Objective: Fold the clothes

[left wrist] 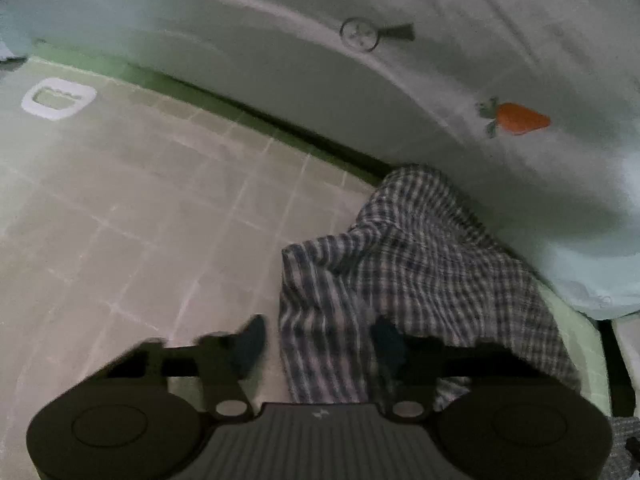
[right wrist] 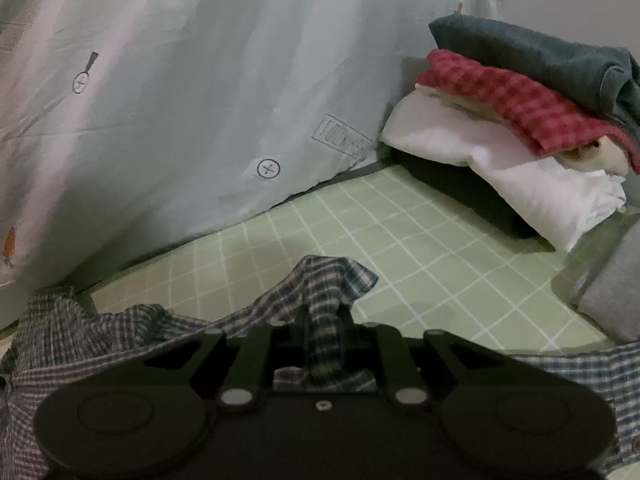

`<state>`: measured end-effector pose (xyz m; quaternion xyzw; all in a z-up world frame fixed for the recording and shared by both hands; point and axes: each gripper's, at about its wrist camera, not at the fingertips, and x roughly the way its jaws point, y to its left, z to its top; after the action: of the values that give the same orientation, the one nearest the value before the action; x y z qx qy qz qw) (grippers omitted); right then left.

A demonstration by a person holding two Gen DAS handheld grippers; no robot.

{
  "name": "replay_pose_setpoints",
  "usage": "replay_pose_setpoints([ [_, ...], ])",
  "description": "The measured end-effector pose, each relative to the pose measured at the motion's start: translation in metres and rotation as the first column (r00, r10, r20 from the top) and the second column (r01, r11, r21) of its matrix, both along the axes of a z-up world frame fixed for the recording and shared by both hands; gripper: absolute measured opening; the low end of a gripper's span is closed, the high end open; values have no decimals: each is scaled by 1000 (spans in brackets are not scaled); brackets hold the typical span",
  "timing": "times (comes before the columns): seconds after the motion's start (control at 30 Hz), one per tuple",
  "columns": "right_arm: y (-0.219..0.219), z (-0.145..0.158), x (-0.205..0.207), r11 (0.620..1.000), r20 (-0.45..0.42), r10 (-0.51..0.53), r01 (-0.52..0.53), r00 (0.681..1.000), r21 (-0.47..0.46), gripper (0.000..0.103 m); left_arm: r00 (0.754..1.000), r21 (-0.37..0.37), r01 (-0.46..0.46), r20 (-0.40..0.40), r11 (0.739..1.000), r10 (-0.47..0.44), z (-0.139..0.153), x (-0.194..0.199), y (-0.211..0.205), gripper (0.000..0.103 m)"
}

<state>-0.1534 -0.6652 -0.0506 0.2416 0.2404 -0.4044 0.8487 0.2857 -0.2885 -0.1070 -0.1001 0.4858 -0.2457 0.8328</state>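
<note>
A blue-and-white plaid shirt (left wrist: 420,260) lies crumpled on the green checked sheet (left wrist: 140,200) against a pale quilt. My left gripper (left wrist: 320,340) hovers over the shirt's near edge with its fingers apart. The right fingertip (left wrist: 388,340) lies over the cloth, while the left fingertip (left wrist: 252,340) stands just off the cloth's edge above the sheet. In the right wrist view, my right gripper (right wrist: 324,316) is shut on a raised fold of the plaid shirt (right wrist: 328,280), which peaks above the pads and trails off to both sides.
A pale blue quilt (right wrist: 180,100) with a carrot print (left wrist: 516,118) rises behind the sheet (right wrist: 400,240). A stack of folded clothes (right wrist: 520,112), in white, red check and dark grey, sits at the right. A grey garment (right wrist: 616,288) lies below it. A white patch (left wrist: 58,98) marks the sheet's far left.
</note>
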Motion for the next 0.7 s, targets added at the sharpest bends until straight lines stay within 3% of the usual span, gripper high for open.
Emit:
replay_pose_setpoints([
  [0.03, -2, -1, 1, 1000, 0, -3, 3, 1000, 4, 14, 1000, -11, -4, -16, 1000, 4, -4, 3, -2, 10],
  [0.1, -3, -3, 4, 1000, -7, -2, 2, 1000, 7, 14, 1000, -20, -16, -6, 1000, 16, -6, 5, -8, 5],
  [0.23, 1, -2, 13, 1000, -29, 12, -13, 1000, -27, 12, 995, 73, -18, 97, 997, 11, 7, 13, -27, 4],
  [0.37, 8, 0, 24, 995, -92, 39, -47, 995, -86, 11, 997, 89, -61, 54, 994, 56, -4, 31, -30, 4],
  [0.5, 6, -13, 29, 997, -123, 40, -47, 992, -55, 7, 996, 120, -41, 84, 992, 31, -3, 27, -30, 4],
  [0.6, 8, -13, 27, 998, -110, 25, -30, 994, -46, 7, 993, 190, -21, 120, 982, -2, 7, 24, -35, 15],
  [0.7, 17, -3, 24, 996, -100, 27, -35, 995, -79, 6, 987, 225, -11, 156, 974, -25, 25, 15, -32, 48],
])
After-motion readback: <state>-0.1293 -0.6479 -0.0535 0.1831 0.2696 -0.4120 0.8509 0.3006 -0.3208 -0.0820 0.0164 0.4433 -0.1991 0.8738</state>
